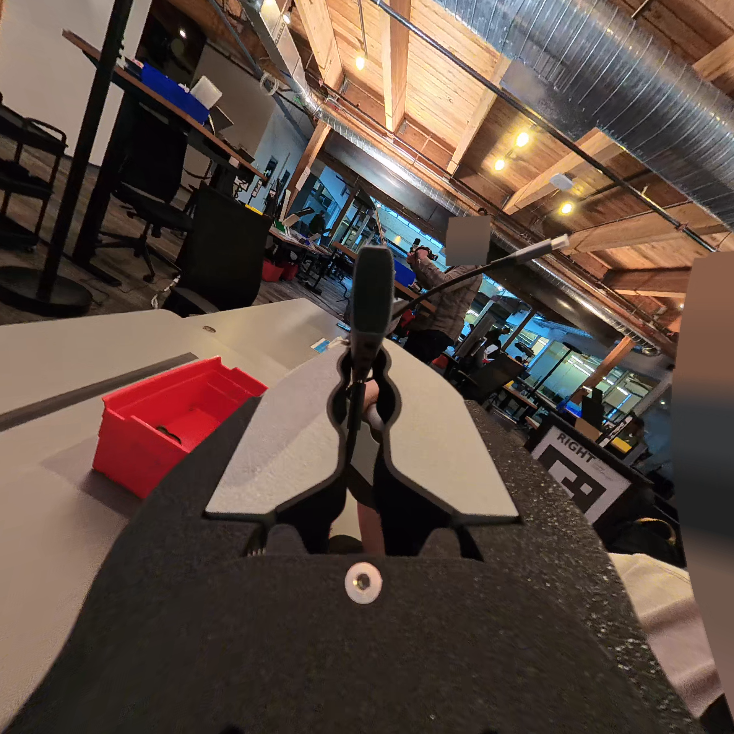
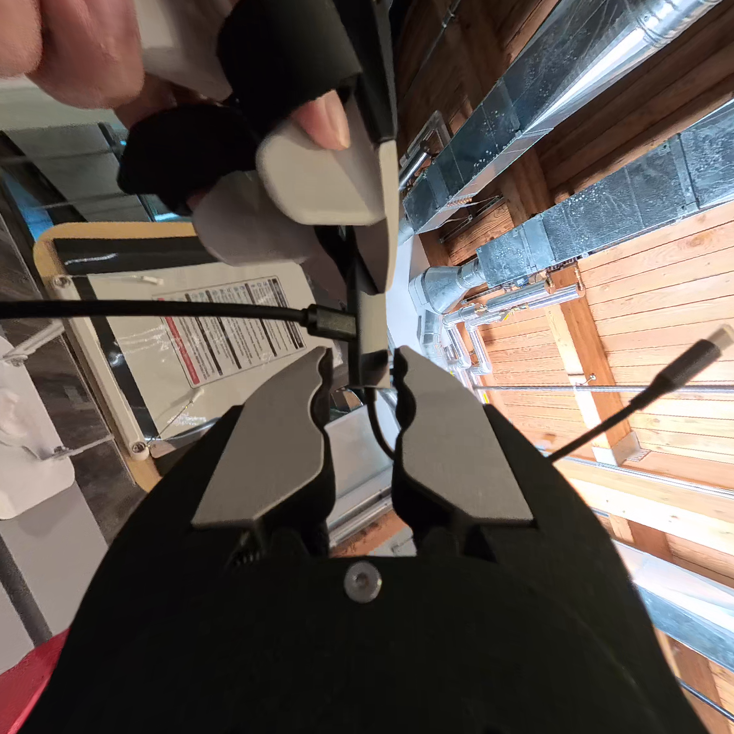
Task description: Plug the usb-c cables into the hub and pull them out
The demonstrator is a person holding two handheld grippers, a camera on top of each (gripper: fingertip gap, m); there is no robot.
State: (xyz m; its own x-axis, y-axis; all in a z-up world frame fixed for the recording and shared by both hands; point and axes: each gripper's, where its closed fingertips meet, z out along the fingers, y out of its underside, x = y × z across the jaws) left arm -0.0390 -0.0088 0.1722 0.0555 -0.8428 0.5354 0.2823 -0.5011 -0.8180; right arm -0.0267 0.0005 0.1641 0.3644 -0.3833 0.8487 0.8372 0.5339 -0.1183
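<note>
My left gripper (image 1: 364, 353) is shut on the dark grey hub (image 1: 372, 294), which stands up edge-on from its fingertips above the table. A thin black cable with a silver-tipped plug (image 1: 556, 242) arcs up to the right, free in the air. In the right wrist view the hub (image 2: 371, 337) hangs from the left gripper's grey fingers (image 2: 373, 238). A black USB-C cable plug (image 2: 329, 321) sits in the hub's left side. My right gripper (image 2: 363, 353) is open, with its tips on either side of the hub's near end. The free plug (image 2: 691, 357) floats to the right.
A red bin (image 1: 167, 413) sits on the grey table (image 1: 59, 397) to the left. The right gripper's black-and-white marker (image 1: 576, 476) shows at the right. A person's hand (image 2: 79, 51) holds the left gripper. A person (image 1: 437, 302), desks and chairs are farther back. My left and right fingertips are right by each other.
</note>
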